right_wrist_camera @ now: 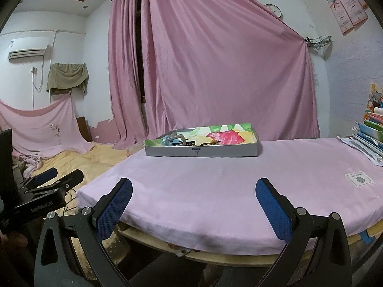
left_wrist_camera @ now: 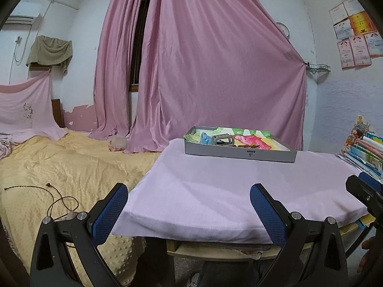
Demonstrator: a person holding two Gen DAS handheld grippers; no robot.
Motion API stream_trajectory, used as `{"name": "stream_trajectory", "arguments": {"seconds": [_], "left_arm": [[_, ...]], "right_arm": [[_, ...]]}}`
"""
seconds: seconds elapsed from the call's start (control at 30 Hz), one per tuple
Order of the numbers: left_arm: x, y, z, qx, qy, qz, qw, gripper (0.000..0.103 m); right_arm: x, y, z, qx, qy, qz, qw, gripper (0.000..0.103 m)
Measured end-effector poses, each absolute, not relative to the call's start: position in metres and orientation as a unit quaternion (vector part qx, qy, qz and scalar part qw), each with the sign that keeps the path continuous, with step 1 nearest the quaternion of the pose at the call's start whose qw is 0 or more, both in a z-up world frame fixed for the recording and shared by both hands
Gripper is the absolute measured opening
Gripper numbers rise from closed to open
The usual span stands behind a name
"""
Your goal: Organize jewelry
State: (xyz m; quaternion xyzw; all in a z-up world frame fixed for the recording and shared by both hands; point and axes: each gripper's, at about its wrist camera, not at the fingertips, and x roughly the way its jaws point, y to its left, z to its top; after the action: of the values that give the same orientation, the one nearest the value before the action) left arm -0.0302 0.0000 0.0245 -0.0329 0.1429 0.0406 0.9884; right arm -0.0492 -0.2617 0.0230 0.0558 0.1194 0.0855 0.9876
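Both tongs hang at the near edge of the table (left_wrist_camera: 215,186), spread wide with nothing between them. The left tongs (left_wrist_camera: 189,197) and the right tongs (right_wrist_camera: 194,191) both face the far side, and from that pose I judge that a reach toward the tray has not yet begun.

The jewelry sits in a shallow grey tray (left_wrist_camera: 239,154) at the far edge of the table, close to the pink curtain (left_wrist_camera: 215,59). The tray is lined with a flowered paper. In it lie a blue piece (left_wrist_camera: 204,138), a grey rectangular clip (left_wrist_camera: 223,140) leaning beside it, and some small dark pieces (left_wrist_camera: 249,146) too small to identify. Keeping the pieces inside low walls probably stops them rolling off the soft cover.

Between the tongs and the tray the pink cover is bare, so there is open room for a straight move forward. The tray wall facing the tongs is low, yet I expect the tongs must come in from above to clear it. On the left the table drops to the bed (left_wrist_camera: 59,167), where a dark cord (left_wrist_camera: 59,201) lies loose. On the right a stack of books (right_wrist_camera: 373,129) crowds the table edge, and a square label (right_wrist_camera: 358,179) lies on the cover just in front of it.
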Motion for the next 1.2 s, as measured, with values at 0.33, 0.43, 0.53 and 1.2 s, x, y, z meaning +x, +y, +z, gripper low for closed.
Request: {"name": "stream_trajectory", "arguments": {"seconds": [0.33,0.43,0.53,1.2], "left_arm": [[-0.0341,0.0021,0.0176,-0.036,0.149,0.04,0.987,0.102],[-0.0347,0.0028,0.016,-0.037,0.15,0.04,0.987,0.102],[-0.0345,0.0031,0.0155,-0.036,0.15,0.041,0.987,0.102],[-0.0347,0.0028,0.0161,-0.037,0.149,0.042,0.987,0.102]], "right_arm": [[-0.0497,-0.2586,0.0243,0.051,0.123,0.084,0.987,0.101],[-0.0495,-0.2587,0.0243,0.051,0.124,0.084,0.987,0.101],[-0.0495,-0.2579,0.0247,0.052,0.125,0.084,0.987,0.101],[-0.0483,-0.2566,0.0248,0.054,0.129,0.083,0.987,0.101]]}}
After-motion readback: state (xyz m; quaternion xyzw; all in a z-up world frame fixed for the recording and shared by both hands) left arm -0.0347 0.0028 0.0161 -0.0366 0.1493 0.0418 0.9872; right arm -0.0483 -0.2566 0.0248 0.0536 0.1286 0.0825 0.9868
